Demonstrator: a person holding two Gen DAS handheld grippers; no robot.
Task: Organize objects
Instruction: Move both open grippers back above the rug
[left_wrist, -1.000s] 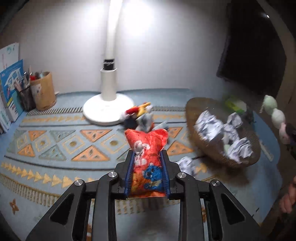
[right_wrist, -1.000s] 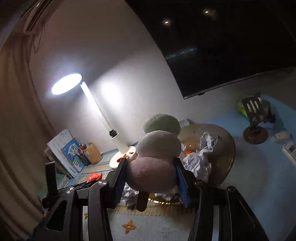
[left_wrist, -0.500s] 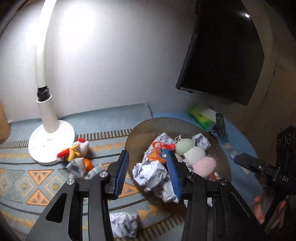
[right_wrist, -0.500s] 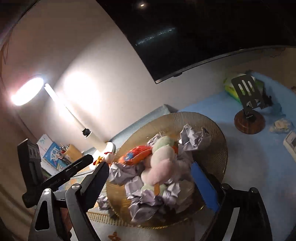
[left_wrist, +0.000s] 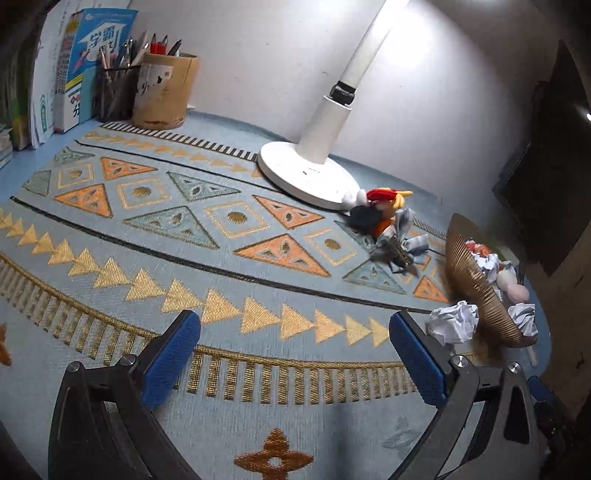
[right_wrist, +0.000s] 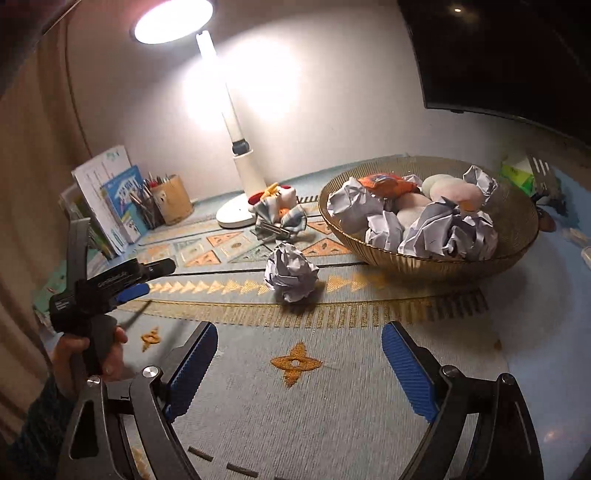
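The crumpled paper ball lies on the patterned mat, ahead of the right gripper and well clear of its fingers, just left of the gold ribbed bowl. In the left wrist view the same ball sits just beyond the right-hand finger of the left gripper, touching the bowl's outer wall. The ball is white paper with faint lines, tightly creased, roughly round. More such balls fill the bowl, together with an orange-red pouch and pastel round plush pieces. A small chicken toy and a checked bow clip lie by the white lamp base. The left gripper's fingers are opening, spread wide, with nothing between them, only mat below. The right gripper's fingers stand wide apart and empty. A hand grips the left gripper's handle.
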